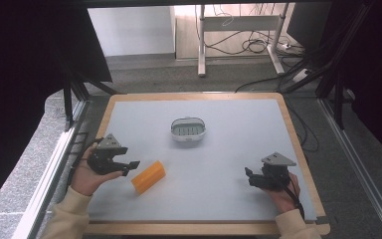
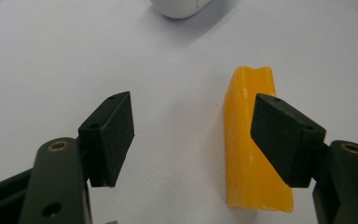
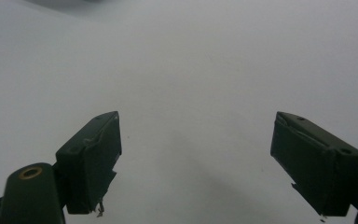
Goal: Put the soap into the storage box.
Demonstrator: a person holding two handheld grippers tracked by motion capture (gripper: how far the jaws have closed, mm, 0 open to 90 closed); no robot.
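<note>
Behind the left claw (image 2: 191,140), the yellow block (image 2: 249,154) is partly hidden.

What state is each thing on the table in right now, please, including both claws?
Orange block: lying flat on the table, not gripped.
White dish: upright, nothing visible inside.
Left claw: open, the block beside its right jaw, not between the jaws.
Right claw: open, holding nothing.
</note>
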